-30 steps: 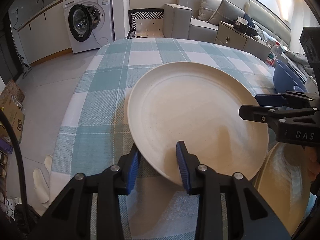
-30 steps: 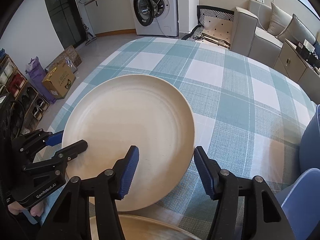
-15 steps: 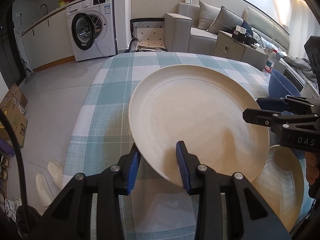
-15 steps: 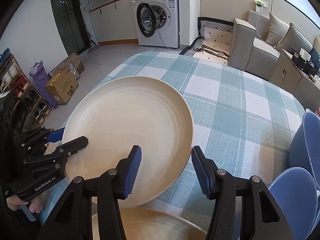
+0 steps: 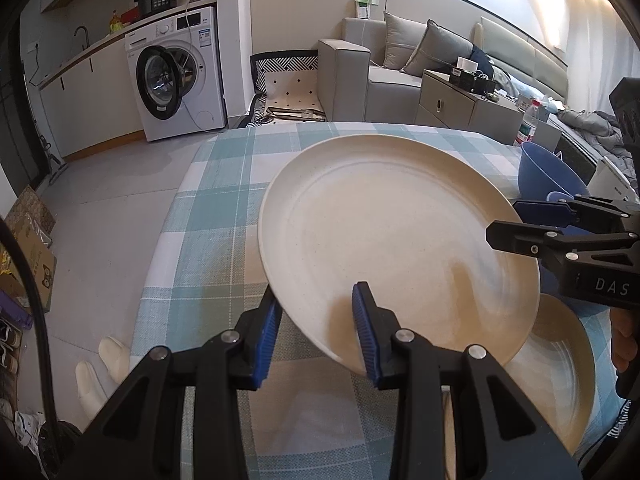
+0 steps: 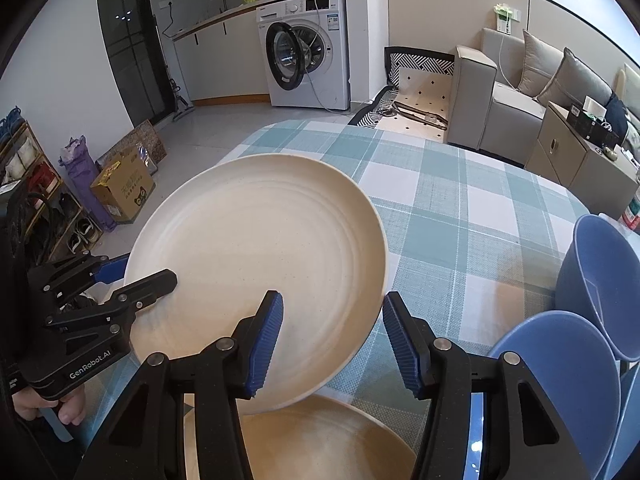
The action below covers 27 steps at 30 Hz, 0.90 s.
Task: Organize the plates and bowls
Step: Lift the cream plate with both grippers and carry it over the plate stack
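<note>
Your left claw is clamped on the near rim of the cream plate, one blue pad under the rim and the other on its upper face, and the plate is held tilted, clear of the checked counter. Your right claw grips the same plate at the opposite rim; its left pad lies on the upper face, while its right pad sits past the edge, so you cannot tell from this view how firmly it bites.

Take the held plate as your landmark. Directly beneath its near edge lies a second cream plate flat on the counter, partly covered by the held one. To the plate's right, in the right wrist view, two blue bowls stand close together, one tilted against the other; they are near the plate but apart from it. The counter beyond the plate's far rim shows only cloth.

Off the counter, behind the plate, you have a washing machine with its door open, a grey sofa and a low cabinet. Left of the plate, on the floor, sit a cardboard box and a shoe rack.
</note>
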Tool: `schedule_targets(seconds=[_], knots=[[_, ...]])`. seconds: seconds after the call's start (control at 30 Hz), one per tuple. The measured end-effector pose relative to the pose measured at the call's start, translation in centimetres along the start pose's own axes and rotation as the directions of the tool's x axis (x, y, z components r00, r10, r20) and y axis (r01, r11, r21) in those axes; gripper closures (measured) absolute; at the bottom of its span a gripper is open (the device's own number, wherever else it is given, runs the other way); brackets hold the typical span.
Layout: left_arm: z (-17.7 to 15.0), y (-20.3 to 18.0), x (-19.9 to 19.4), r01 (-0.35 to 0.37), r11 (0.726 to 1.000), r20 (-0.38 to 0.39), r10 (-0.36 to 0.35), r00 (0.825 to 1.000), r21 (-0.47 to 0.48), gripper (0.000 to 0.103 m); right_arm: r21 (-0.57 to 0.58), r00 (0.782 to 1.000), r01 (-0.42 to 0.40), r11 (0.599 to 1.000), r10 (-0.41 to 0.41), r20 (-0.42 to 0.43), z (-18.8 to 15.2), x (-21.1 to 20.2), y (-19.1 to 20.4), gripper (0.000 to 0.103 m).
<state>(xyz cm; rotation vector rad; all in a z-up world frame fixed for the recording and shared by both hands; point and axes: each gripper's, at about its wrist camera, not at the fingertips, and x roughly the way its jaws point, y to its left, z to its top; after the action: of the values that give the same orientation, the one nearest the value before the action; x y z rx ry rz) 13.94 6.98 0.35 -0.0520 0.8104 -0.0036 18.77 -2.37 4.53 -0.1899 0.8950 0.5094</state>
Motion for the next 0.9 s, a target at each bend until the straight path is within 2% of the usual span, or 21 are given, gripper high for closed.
schedule_targets(seconds=[0.27, 0.9], knots=[[0.1, -0.9, -0.6, 0.011, 1.0, 0.012, -0.011, 1.0, 0.015, 0.068, 0.02, 1.0, 0.018, 1.0, -0.018, 0.022, -0.7, -1.6, -0.5, 0.052], [-0.2, -2.7, -2.0, 0.02, 0.999, 0.031, -0.021, 0.999, 0.049, 0.068, 0.053, 0.998, 0.024, 0.998, -0.027, 0.051, -3.0, -4.3, -1.5, 0.052]])
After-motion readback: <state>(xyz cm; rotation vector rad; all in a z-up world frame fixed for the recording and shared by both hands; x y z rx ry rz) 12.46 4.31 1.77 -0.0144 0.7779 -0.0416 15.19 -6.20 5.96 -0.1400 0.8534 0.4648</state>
